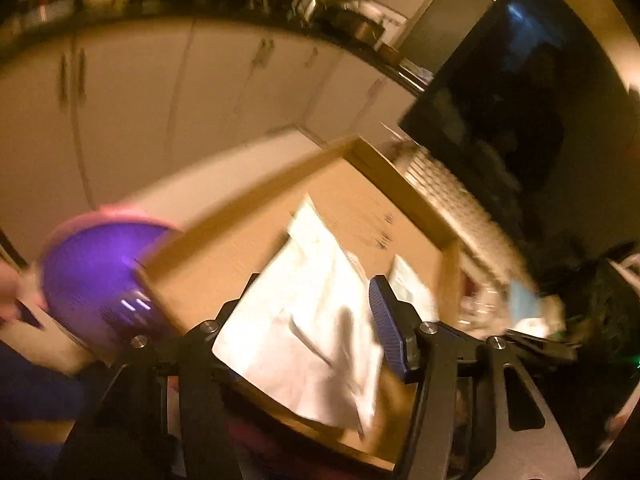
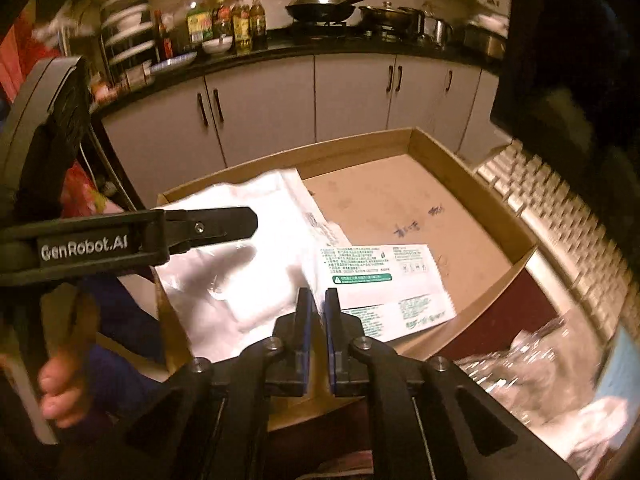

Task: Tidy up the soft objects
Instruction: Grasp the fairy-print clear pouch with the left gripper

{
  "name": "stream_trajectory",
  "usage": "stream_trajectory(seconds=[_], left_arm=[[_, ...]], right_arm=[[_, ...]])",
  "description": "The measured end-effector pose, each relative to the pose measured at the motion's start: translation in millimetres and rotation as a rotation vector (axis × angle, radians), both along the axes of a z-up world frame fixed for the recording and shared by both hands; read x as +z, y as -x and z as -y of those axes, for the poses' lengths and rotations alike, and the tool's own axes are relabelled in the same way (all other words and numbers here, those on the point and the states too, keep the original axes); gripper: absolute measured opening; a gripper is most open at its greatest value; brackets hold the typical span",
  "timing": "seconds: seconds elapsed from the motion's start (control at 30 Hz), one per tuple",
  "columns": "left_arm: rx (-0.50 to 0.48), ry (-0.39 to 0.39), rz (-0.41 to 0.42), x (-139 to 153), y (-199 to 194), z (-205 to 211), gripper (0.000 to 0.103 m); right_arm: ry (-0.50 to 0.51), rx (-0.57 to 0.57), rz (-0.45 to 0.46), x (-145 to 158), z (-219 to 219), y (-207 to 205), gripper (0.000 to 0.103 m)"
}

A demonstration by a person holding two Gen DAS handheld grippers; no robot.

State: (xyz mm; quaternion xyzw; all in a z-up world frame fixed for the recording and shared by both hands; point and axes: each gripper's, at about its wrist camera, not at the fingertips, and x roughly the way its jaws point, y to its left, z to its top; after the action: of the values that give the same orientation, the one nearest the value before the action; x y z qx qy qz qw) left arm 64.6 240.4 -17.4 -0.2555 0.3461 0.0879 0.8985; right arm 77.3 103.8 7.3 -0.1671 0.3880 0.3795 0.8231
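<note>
Evidently both grippers are dropping soft packs into the cardboard box (image 2: 460, 160): the left gripper (image 1: 312, 320), lower centre, stands released over the white pouch (image 1: 304, 312), and the right gripper (image 2: 318, 312) hangs slightly parted, unclamped, beside the printed packet (image 2: 380, 276).

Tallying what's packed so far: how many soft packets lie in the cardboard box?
2: a plain white packet at the box's left side, and a green-printed packet beside it toward the right; more may be hidden underneath.
</note>
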Motion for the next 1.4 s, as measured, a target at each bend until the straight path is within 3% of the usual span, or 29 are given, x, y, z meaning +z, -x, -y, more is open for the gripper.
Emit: stream_trajectory(seconds=[0.03, 0.1, 0.17, 0.27, 0.4, 0.5, 0.57, 0.63, 0.73, 0.83, 0.9, 0.97, 1.03, 1.1, 1.17, 1.23, 1.4], left_arm=[[0.013, -0.071, -0.012, 4, 0, 4, 0.054], [0.016, -0.174, -0.037, 8, -1, 11, 0.054], [0.011, -0.260, -0.064, 10, -5, 21, 0.054], [-0.060, -0.352, -0.102, 10, -18, 39, 0.054], [-0.197, -0.261, -0.147, -3, -44, 44, 0.054], [-0.129, -0.318, -0.224, -10, -56, 39, 0.054], [-0.077, -0.422, -0.251, -5, -55, 43, 0.054], [-0.001, -0.556, -0.226, 9, -46, 53, 0.054], [0.061, -0.605, -0.140, 29, -30, 64, 0.054], [0.062, -0.563, -0.016, 47, -7, 78, 0.054], [-0.071, -0.423, 0.068, 53, 9, 94, 0.054], [-0.204, -0.287, 0.091, 49, 19, 106, 0.055], [-0.323, -0.164, 0.061, 34, 25, 123, 0.056], [-0.354, -0.154, 0.018, 24, 27, 136, 0.056], [-0.355, -0.161, -0.004, 14, 32, 143, 0.056], [-0.321, -0.118, -0.025, 7, 43, 139, 0.056], [-0.310, 0.052, -0.082, -12, 64, 141, 0.056]], right_arm=[[-0.025, -0.009, -0.018, 1, 5, -2, 0.023], [-0.080, -0.039, -0.038, 5, 18, -1, 0.050], [-0.130, -0.064, -0.041, 10, 33, 3, 0.057], [-0.184, -0.104, -0.056, 15, 55, 11, 0.057], [-0.266, -0.148, -0.079, 16, 90, 30, 0.057], [-0.319, -0.177, -0.101, 13, 113, 47, 0.057], [-0.337, -0.199, -0.111, 9, 127, 55, 0.057], [-0.353, -0.226, -0.116, 4, 142, 61, 0.057], [-0.379, -0.269, -0.128, -3, 163, 63, 0.057], [-0.409, -0.305, -0.142, -8, 183, 66, 0.057], [-0.425, -0.315, -0.145, -9, 195, 71, 0.057], [-0.437, -0.323, -0.145, -9, 205, 75, 0.057], [-0.442, -0.326, -0.147, -11, 214, 77, 0.057], [-0.441, -0.339, -0.154, -13, 222, 77, 0.057], [-0.453, -0.341, -0.173, -17, 228, 77, 0.057], [-0.470, -0.333, -0.194, -19, 230, 74, 0.057], [-0.489, -0.319, -0.208, -16, 222, 64, 0.057]])
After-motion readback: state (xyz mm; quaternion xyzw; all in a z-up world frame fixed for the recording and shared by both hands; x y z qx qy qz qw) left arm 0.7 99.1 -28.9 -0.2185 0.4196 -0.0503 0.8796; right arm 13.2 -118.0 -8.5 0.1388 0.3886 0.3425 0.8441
